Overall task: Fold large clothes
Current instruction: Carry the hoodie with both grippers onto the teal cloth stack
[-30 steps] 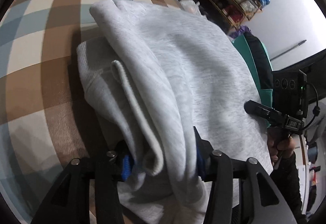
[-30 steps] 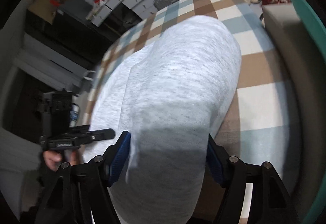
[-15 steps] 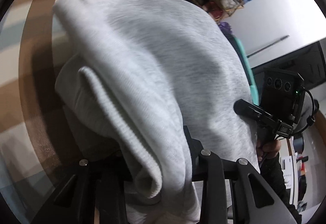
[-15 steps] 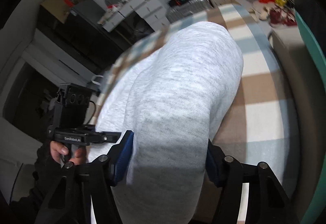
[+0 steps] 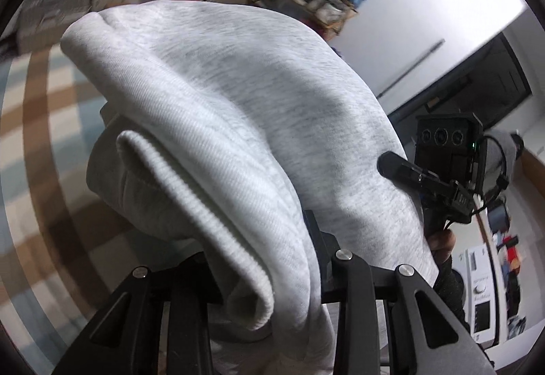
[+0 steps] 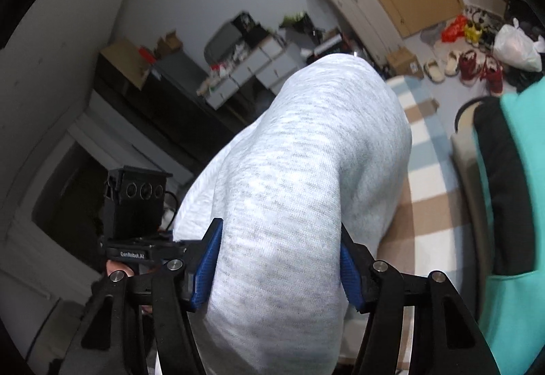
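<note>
Your left gripper [image 5: 269, 276] pinches a thick bunched fold of the light grey knitted sweatshirt [image 5: 238, 123] between its fingers. Your right gripper [image 6: 279, 269] clamps another wide fold between its blue fingers [image 6: 207, 266]. The sweatshirt hangs from both, above the brown-and-blue checked bed cover [image 6: 429, 177].

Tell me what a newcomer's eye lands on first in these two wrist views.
The big light grey sweatshirt fills the middle of both views, bunched thick and pinched at each end by the left gripper and the right gripper, whose jaws have just been closing on it. Under it lies the brown, blue and white checked cover. A teal and black chair stands at the right edge of the right wrist view.
</note>
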The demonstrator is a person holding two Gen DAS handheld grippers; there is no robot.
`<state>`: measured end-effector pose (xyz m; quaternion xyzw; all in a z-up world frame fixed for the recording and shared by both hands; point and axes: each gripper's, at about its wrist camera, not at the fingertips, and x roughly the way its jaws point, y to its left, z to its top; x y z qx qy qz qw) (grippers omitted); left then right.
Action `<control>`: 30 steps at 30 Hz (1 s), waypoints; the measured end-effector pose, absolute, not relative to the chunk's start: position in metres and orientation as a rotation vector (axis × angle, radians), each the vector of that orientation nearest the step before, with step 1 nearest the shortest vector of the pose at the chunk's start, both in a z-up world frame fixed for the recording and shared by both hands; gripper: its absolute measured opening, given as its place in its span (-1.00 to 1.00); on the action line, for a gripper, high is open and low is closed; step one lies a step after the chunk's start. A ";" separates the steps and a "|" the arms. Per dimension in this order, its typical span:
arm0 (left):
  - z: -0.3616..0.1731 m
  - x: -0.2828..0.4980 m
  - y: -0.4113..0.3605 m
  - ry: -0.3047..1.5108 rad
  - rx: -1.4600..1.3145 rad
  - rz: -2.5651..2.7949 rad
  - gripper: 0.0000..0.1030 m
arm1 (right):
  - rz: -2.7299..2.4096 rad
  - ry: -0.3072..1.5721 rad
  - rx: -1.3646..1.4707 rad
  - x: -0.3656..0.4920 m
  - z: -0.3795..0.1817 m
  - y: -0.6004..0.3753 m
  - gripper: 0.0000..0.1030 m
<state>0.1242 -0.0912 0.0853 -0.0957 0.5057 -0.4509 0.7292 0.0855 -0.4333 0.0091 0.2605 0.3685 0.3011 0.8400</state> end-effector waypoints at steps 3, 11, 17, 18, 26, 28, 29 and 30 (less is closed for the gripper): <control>0.106 0.128 -0.114 1.095 -0.203 -1.031 -0.47 | 0.607 0.727 0.574 0.082 0.033 -0.457 0.18; 0.151 0.135 -0.196 1.001 -0.167 -1.128 -0.46 | 0.537 0.604 0.611 0.069 0.097 -0.539 0.18; 0.107 0.145 -0.273 1.042 -0.224 -1.174 -0.46 | 0.415 0.616 0.640 0.073 0.096 -0.622 0.20; 0.084 0.144 -0.287 1.074 -0.234 -1.162 -0.46 | 0.374 0.631 0.644 0.075 0.087 -0.636 0.21; -0.009 0.161 -0.299 1.174 -0.283 -1.064 0.35 | 0.171 0.890 0.737 0.101 -0.043 -0.721 0.28; -0.009 0.167 -0.297 1.193 -0.287 -1.056 0.36 | 0.134 0.836 0.702 0.091 -0.034 -0.729 0.28; -0.008 0.168 -0.292 1.195 -0.274 -1.044 0.36 | 0.098 0.828 0.643 0.088 -0.027 -0.726 0.28; -0.005 0.178 -0.299 1.193 -0.258 -1.028 0.36 | 0.050 0.832 0.559 0.086 -0.019 -0.722 0.33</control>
